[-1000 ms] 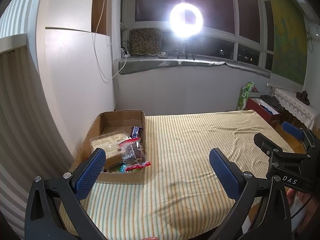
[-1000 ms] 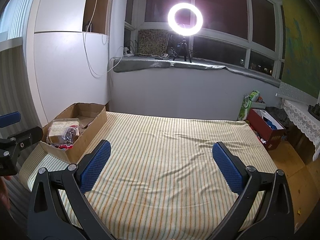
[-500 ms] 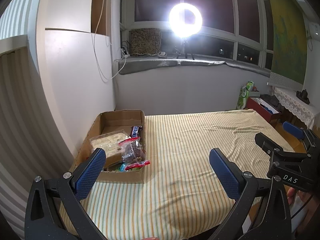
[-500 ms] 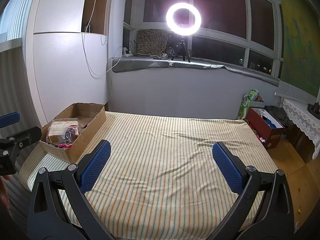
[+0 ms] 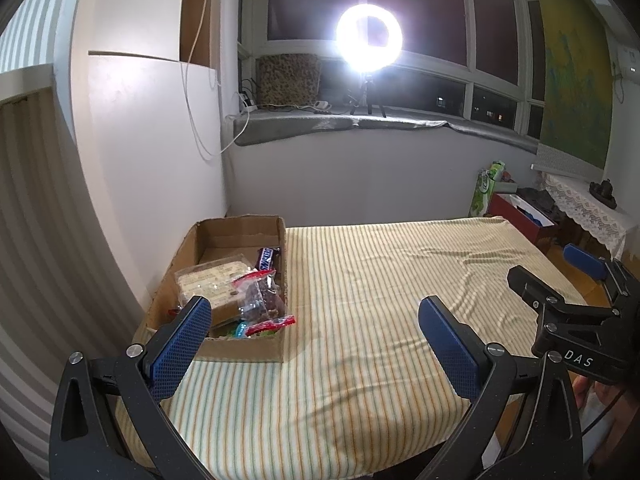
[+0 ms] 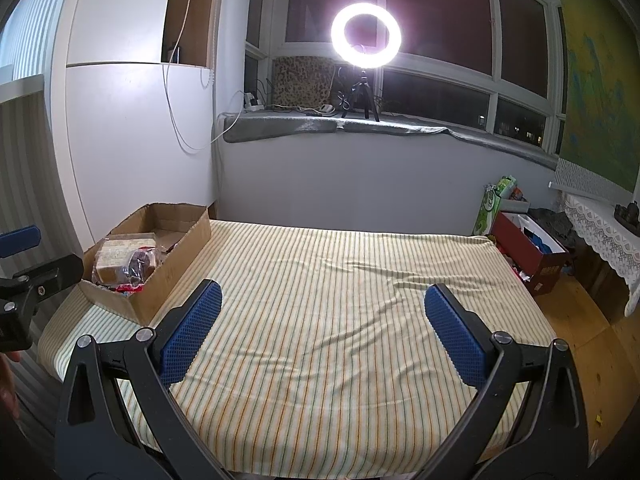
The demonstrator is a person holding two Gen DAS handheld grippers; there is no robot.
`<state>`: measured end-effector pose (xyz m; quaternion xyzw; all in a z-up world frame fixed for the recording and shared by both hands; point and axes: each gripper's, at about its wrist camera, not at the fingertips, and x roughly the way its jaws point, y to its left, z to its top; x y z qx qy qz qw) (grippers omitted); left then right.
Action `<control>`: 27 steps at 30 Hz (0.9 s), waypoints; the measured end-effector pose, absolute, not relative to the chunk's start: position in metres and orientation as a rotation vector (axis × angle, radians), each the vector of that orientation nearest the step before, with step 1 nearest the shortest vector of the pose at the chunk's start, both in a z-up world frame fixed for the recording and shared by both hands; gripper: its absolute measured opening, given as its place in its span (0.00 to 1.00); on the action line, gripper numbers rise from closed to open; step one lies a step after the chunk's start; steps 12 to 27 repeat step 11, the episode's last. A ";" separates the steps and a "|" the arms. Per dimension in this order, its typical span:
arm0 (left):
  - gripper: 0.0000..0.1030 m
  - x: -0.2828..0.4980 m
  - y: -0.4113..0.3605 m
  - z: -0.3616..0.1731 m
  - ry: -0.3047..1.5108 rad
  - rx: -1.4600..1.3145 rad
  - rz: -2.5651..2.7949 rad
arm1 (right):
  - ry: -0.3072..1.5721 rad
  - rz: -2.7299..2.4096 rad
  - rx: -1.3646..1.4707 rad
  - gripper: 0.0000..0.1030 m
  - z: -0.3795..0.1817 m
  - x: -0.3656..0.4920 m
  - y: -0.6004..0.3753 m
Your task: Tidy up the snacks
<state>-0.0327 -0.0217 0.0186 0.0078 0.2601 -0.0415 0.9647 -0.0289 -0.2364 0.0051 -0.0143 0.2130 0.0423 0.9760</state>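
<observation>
A brown cardboard box [image 5: 240,350] [image 6: 172,276] sits at the left side of a striped cloth-covered table [image 5: 372,292] [image 6: 320,280]. Inside it lie several snacks: a clear pack of wafers [image 5: 212,280] [image 6: 120,254], a dark chocolate bar [image 5: 267,258], a clear bag with a red top [image 5: 260,296] and a red wrapper [image 5: 272,323]. My left gripper [image 5: 314,332] hangs open above the table's near edge, its left pad close to the box's near corner. My right gripper [image 6: 322,332] [image 5: 576,280] is open over the table's near right, empty.
A lit ring light [image 5: 369,36] on a tripod stands on the windowsill. A white cupboard [image 5: 152,140] rises left of the box. On the floor to the right stand a red box [image 6: 528,244] and a green pack [image 6: 496,200]. A lace-covered shelf [image 6: 600,220] stands far right.
Both grippers have drifted slightly; otherwise nothing has visibly changed. Both stay open.
</observation>
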 end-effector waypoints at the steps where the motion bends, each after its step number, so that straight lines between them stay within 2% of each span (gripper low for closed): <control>1: 1.00 -0.033 -0.022 0.018 0.527 0.015 -0.086 | 0.431 0.085 -0.028 1.00 0.004 -0.029 -0.237; 27: 1.00 -0.038 -0.023 0.017 0.509 0.016 -0.106 | 0.437 0.081 -0.025 1.00 0.001 -0.029 -0.238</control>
